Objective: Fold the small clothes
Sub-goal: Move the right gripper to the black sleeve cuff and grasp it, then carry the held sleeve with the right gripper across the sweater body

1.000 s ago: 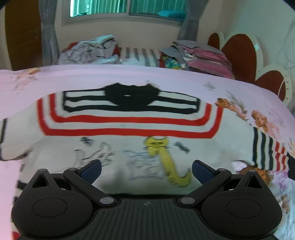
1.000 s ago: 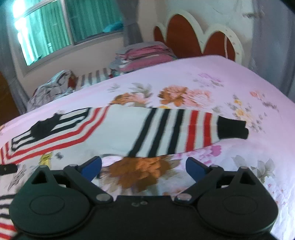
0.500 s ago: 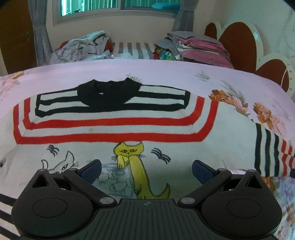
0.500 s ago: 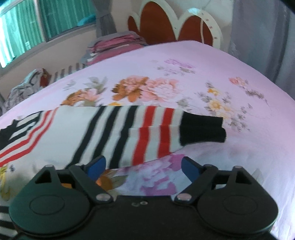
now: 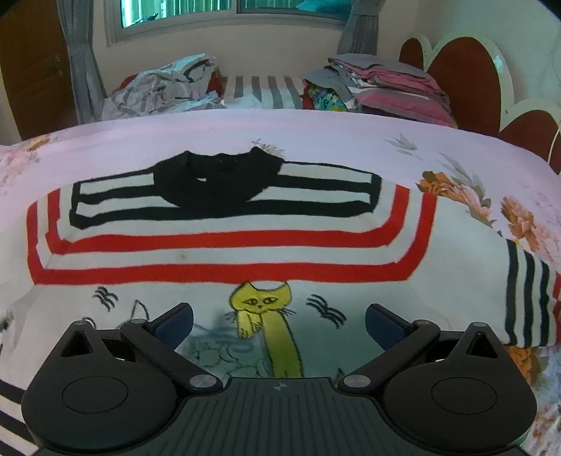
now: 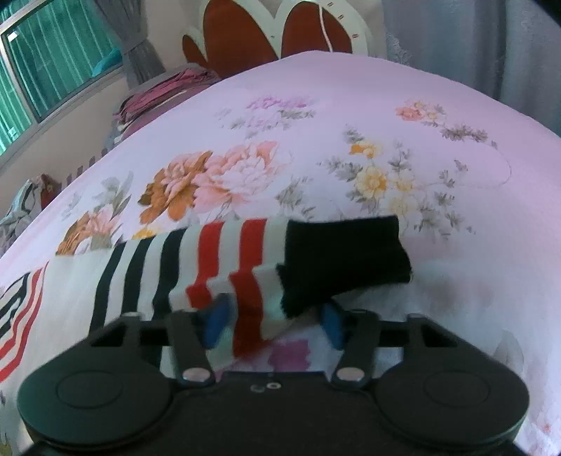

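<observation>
Your sweater (image 5: 224,252) lies spread flat on the bed (image 5: 315,133), front side up, black collar (image 5: 217,175) pointing toward the window (image 5: 224,7) and the yellow cat print just ahead of your left hand-held gripper (image 5: 278,321). That gripper hangs over the sweater's lower front with its jaws spread wide and nothing between them.

Your right hand-held gripper (image 6: 273,321) is at the sweater's sleeve (image 6: 224,266), near its black cuff (image 6: 347,256). Its jaws have just been closing, and they now stand narrow with the sleeve's near edge bunched up between the blue pads (image 6: 215,321). The fabric there is rumpled and lifted slightly; the picture is blurred, so you cannot tell for sure how firmly the pads press.

Beyond the bed, a pile of crumpled clothes (image 5: 161,87) lies to the left under the window, and a stack of folded clothes (image 5: 385,84) sits to the right beside the headboard (image 5: 463,80).
</observation>
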Tool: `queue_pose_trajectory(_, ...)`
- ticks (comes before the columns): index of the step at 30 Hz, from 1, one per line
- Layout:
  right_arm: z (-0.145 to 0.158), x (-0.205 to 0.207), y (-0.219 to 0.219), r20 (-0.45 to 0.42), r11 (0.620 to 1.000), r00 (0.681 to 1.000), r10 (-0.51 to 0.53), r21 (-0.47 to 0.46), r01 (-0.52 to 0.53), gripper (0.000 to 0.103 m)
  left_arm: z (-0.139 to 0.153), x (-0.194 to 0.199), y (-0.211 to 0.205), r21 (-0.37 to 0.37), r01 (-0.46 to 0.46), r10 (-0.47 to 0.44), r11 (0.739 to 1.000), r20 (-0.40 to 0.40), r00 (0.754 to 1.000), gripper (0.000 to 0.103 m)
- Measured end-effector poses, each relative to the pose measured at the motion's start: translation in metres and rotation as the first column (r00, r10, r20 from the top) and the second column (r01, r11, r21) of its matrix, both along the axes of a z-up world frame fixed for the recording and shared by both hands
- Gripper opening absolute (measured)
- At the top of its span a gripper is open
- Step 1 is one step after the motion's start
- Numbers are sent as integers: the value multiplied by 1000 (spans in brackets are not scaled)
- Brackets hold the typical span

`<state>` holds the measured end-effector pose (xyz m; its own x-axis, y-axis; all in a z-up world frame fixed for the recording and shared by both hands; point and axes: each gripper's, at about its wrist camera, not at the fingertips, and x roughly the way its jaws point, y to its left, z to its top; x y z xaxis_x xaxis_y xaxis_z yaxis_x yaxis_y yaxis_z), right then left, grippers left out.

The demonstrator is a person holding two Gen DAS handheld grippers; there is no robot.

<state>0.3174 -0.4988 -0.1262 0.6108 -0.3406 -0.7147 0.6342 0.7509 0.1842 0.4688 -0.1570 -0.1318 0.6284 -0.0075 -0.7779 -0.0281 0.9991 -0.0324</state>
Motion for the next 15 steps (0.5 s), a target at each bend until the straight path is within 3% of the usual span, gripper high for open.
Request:
queue_pose_trajectory(6, 7, 3, 6, 31, 999, 999, 20, -44, -19, 10, -1, 4, 4, 42, -4, 4, 999, 14, 1000, 103)
queue_pose_trajectory(11, 26, 8, 23, 79, 992, 993, 82, -102, -74, 9, -5, 9, 12, 39, -10, 11, 999, -15, 1000, 103)
queue_pose_trajectory(15, 46, 21, 51, 114, 977, 978, 173, -145, -156, 8, -3, 9, 26, -9, -16, 16, 1000, -23, 1000, 103)
